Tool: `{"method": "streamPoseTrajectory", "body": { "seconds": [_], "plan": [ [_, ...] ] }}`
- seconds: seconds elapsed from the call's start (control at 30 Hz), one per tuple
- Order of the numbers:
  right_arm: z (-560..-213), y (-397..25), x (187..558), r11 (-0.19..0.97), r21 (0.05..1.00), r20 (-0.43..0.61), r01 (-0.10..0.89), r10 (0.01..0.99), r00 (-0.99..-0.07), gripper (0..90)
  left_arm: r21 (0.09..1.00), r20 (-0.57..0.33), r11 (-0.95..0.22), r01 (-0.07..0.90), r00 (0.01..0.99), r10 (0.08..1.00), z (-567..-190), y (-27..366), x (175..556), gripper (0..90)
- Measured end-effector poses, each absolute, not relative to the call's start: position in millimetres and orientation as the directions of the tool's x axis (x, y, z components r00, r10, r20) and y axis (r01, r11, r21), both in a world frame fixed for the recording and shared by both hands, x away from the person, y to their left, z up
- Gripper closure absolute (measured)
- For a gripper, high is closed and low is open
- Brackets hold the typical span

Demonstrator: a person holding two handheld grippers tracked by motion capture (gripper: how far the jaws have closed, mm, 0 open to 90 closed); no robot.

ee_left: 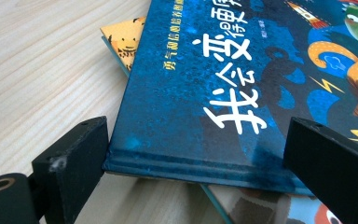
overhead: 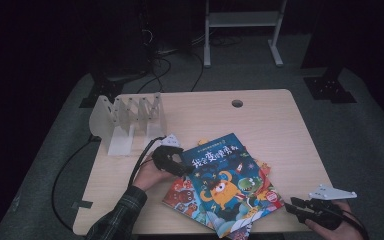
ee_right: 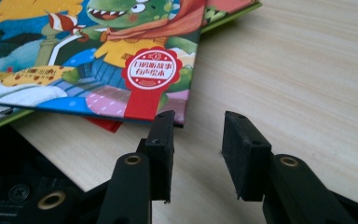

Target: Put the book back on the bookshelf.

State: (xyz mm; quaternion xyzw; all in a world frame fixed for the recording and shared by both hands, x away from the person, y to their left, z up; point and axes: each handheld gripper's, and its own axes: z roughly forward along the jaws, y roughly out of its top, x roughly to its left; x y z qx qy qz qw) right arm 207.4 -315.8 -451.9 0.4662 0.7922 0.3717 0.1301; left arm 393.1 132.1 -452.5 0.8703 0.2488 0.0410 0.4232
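At the blue book's (ee_left: 223, 93) spine, the left gripper (ee_left: 196, 154) spreads wide, one jaw touching.

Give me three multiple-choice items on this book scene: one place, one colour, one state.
1. Where does the white rack stand?
A. far left of the table
B. near right corner
C. on the books

2. What is the main cover colour of the top book?
A. white
B. blue
C. black

3. How does the left gripper stand?
A. shut, clear of the books
B. lying on the rack
C. open, jaws either side of the top book's corner

A: the high view shows it at the far left.
B: its cover is blue.
C: the left gripper view shows the spread jaws flanking the corner.
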Motion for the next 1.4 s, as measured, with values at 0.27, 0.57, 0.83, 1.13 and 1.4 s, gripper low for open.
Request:
{"method": "streamPoseTrajectory", "body": {
  "seconds": [0.27,0.57,0.83,1.13,1.4],
  "plan": [
    [-451.6,-318.1,217.3,0.283,0.715,0.14,0.639,0.838,-0.527,63.3,0.751,-0.142,-0.524,0.402,0.874,0.466,-451.8,136.8,389.1,6.5],
    [-451.9,-320.8,227.8,0.285,0.718,0.132,0.636,0.84,-0.526,63.6,0.739,-0.147,-0.537,0.407,0.875,0.46,-451.9,140.8,383.6,6.5],
    [-451.6,-321.1,240.6,0.279,0.721,0.138,0.634,0.839,-0.526,63.4,0.727,-0.168,-0.544,0.418,0.877,0.449,-451.5,142.6,377.5,6.5],
    [-451.2,-319.1,254.3,0.284,0.724,0.137,0.628,0.833,-0.536,64.0,0.719,-0.184,-0.549,0.425,0.879,0.44,-449.7,146.9,368.6,6.5],
    [-450.6,-319.3,264.9,0.279,0.731,0.147,0.622,0.827,-0.543,64.2,0.708,-0.19,-0.562,0.428,0.881,0.433,-449.2,151.5,358.8,6.5]
  ]
}}
